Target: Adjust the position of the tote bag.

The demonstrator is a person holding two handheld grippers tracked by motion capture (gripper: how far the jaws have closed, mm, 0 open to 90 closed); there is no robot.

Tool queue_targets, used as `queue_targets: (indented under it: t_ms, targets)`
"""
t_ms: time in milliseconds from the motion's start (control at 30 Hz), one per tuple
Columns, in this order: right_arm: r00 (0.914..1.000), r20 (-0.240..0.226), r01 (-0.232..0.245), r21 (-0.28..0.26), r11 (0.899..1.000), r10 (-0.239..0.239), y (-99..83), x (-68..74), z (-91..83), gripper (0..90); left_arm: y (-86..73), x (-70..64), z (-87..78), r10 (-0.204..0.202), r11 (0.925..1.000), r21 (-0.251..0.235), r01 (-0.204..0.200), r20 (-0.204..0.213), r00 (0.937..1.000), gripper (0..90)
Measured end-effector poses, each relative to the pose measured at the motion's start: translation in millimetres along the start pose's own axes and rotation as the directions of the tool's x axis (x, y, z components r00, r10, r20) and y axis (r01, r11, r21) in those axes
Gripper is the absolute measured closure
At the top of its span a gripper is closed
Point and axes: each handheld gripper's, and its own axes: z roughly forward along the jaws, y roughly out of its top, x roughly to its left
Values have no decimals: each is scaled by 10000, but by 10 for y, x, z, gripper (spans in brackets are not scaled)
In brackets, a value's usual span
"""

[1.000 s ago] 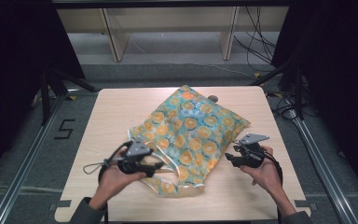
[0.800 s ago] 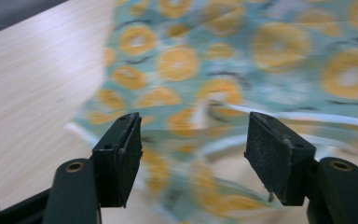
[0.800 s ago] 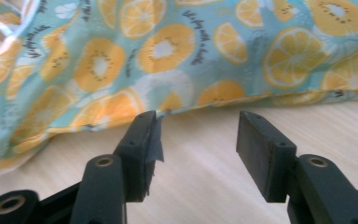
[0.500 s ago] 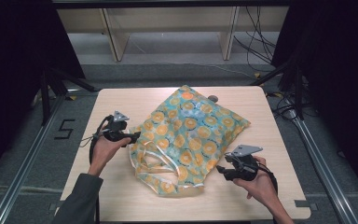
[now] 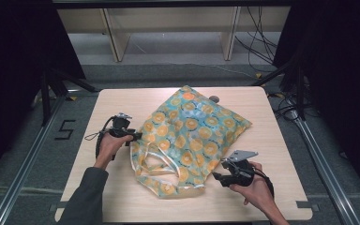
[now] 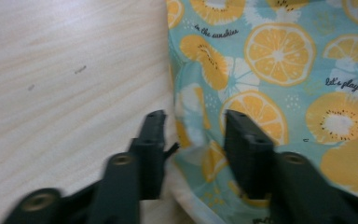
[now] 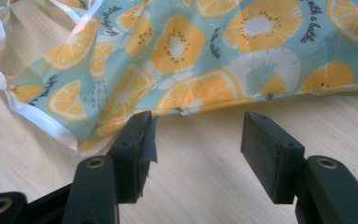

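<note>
The left gripper [image 5: 132, 136] sits at the left edge of the fruit-print bag [image 5: 192, 133], its jaws parted with the bag's edge between them in the left gripper view. The bag lies crumpled mid-table [image 5: 122, 101], its white-trimmed opening toward the person. The right gripper [image 5: 217, 176] rests just beside the bag's near right edge, jaws spread wide and holding nothing.

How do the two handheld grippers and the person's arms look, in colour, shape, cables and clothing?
Both grippers are black. The left gripper trails a looping black cable. The right gripper carries a grey three-cornered plate on top. Seen close, each has two blocky black jaws on arms with round, metal-ringed holes, and torn black padding hangs from one jaw. The left forearm wears a dark grey sleeve.
</note>
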Motion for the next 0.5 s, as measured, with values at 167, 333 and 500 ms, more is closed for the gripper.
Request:
queue_targets:
  t_ms: [167,333,500]
  targets:
    - [9999,-101,-123,-52,9999,123,2,-1,-4,447,-86,-27,-7,395,9990,-192,-395,-26,9992,854]
    - [9994,-77,-325,178,9993,326,-10,-58,-21,446,-144,-169,-114,949,9955,-32,-949,146,9954,874]
    - [9970,27,-776,-179,9968,776,-27,-131,-32,471,-209,-321,-219,1485,9888,81,-1490,412,9880,875]
